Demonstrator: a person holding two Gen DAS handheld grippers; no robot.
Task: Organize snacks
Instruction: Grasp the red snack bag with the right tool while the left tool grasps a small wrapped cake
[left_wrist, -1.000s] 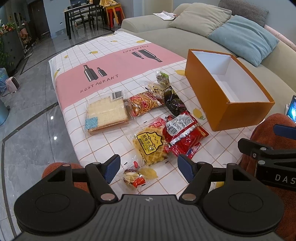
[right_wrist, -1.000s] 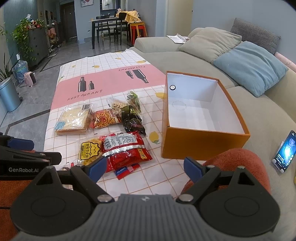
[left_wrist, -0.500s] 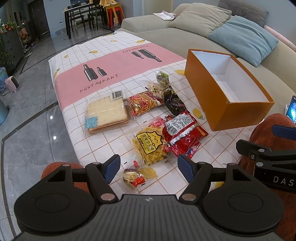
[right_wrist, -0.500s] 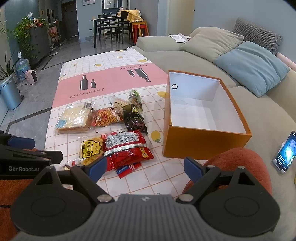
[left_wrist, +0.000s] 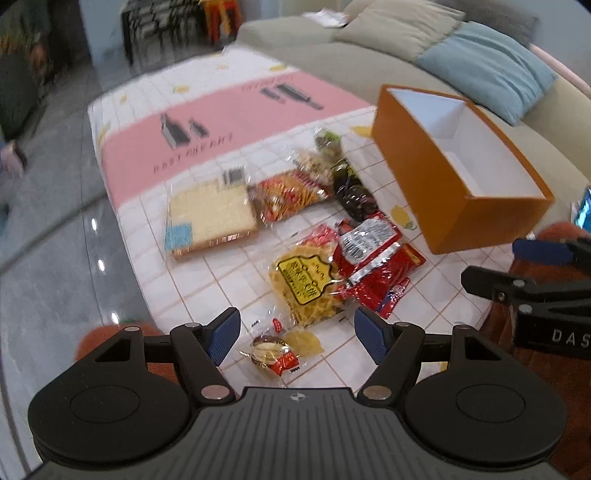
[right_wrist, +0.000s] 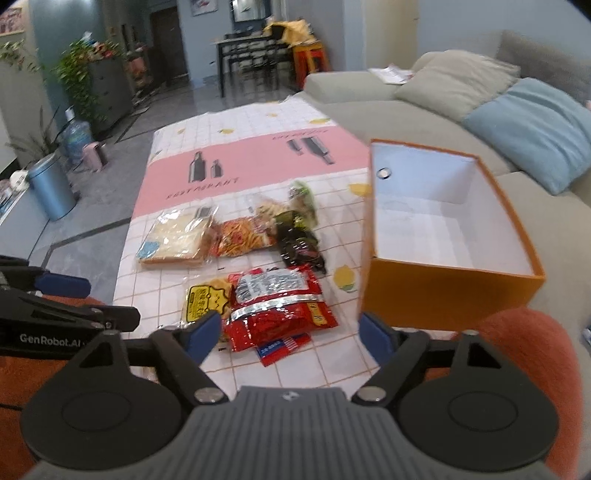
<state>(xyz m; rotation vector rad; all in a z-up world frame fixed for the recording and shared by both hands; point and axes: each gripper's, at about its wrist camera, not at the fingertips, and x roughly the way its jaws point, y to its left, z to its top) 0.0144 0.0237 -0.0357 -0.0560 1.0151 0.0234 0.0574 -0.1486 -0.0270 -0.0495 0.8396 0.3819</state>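
Both claws gape wide, holding nothing. The left claw (left_wrist: 296, 334) hovers over a small wrapped candy packet (left_wrist: 273, 353); the right claw (right_wrist: 290, 334) over the red snack bag (right_wrist: 279, 306). The orange box (right_wrist: 448, 291) sits just beside the snacks on the worktop (right_wrist: 243, 162).

floor (right_wrist: 92, 236): glossy grey tile | sofa (right_wrist: 369, 107): beige | dining table (right_wrist: 240, 48): dark, possibly wood

Left claw (left_wrist: 296, 334) black with blue pads (left_wrist: 224, 329), silver screws, ribbed grey housing, right claw (right_wrist: 289, 332) alike
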